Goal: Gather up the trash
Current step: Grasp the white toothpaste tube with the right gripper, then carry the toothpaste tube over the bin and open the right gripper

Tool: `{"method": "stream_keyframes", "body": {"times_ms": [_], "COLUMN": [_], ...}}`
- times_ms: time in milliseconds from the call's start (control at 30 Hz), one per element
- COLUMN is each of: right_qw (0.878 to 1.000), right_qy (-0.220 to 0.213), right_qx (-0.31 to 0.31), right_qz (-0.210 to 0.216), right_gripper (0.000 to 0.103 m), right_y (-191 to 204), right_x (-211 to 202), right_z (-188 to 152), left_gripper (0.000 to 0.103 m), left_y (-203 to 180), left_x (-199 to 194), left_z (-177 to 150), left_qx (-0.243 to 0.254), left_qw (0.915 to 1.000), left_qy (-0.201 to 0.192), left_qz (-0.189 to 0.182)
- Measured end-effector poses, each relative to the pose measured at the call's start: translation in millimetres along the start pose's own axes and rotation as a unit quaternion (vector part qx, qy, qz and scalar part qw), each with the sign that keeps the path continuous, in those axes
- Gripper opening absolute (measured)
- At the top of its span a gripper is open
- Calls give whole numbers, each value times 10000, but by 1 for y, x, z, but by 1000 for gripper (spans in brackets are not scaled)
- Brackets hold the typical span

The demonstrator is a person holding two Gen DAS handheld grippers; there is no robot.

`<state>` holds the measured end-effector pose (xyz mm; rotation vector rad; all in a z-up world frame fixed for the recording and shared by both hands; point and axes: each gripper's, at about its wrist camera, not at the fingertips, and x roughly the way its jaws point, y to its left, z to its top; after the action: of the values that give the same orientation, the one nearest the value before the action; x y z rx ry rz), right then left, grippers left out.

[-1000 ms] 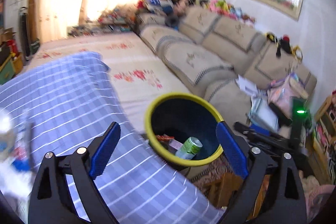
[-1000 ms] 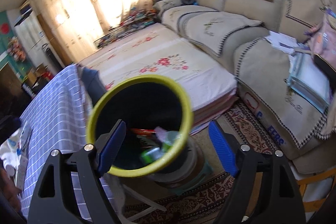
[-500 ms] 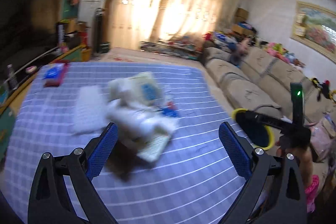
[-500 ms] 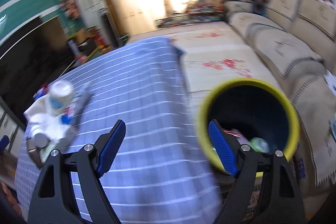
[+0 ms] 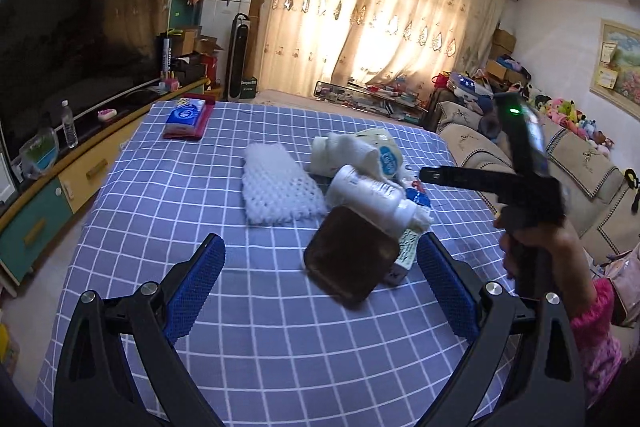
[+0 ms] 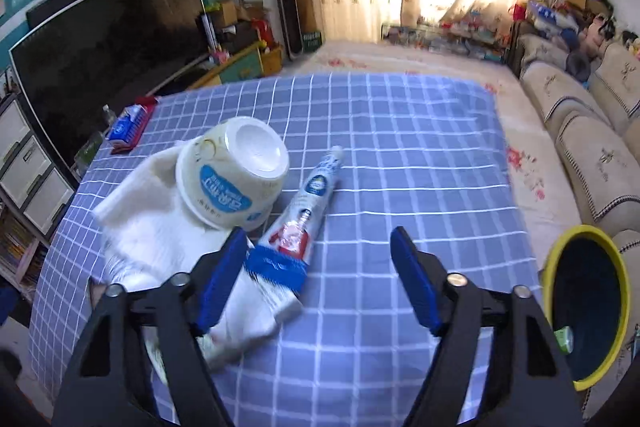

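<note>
A pile of trash lies on the blue checked tablecloth (image 5: 168, 195): a brown square tray (image 5: 350, 259), a white plastic bottle (image 5: 372, 193), a cream paper bowl (image 5: 380, 151), white foam netting (image 5: 276, 185) and a white cloth. My left gripper (image 5: 320, 285) is open and empty, just short of the tray. In the right wrist view the bowl (image 6: 234, 175) lies upturned beside a toothpaste tube (image 6: 306, 213). My right gripper (image 6: 316, 283) is open and empty over the tube's flat end. The yellow-rimmed bin (image 6: 586, 311) stands off the table's right edge.
A tissue pack (image 5: 186, 117) lies at the table's far left corner. A TV and low cabinet (image 5: 60, 155) run along the left. Beige sofas (image 6: 580, 131) line the right, with a flowered mat between them and the table. The right gripper's body (image 5: 520, 183) hangs over the table's right side.
Both grippers have swung away from the bin and back over the table. They now face the trash pile, the right one close above the toothpaste tube.
</note>
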<state>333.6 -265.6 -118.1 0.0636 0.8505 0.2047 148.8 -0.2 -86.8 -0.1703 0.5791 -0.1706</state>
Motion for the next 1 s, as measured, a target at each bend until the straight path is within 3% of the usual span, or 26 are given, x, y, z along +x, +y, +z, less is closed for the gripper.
{"method": "stream_keyframes", "body": {"times_ms": [333,467,1000], "right_qw": [9988,9986,9973], "right_qy": [389,380,-201], "right_qx": [275,328,676], "right_qz": [103,158,191], "right_gripper": [48,22,17], "right_y": [-2,-3,-35], "right_x": [36,34,-31], "right_z": [1,0,-14], "left_gripper": [95,95,95], "left_y": [2,2,-5], "left_x": [6,10,23], "left_z": [-5,-7,-14], "left_qx": [-22,-40,50], "left_qw": [9999,9998,9996], "left_qy": [104,142,215], "left_qz": [-98,-142,-181]}}
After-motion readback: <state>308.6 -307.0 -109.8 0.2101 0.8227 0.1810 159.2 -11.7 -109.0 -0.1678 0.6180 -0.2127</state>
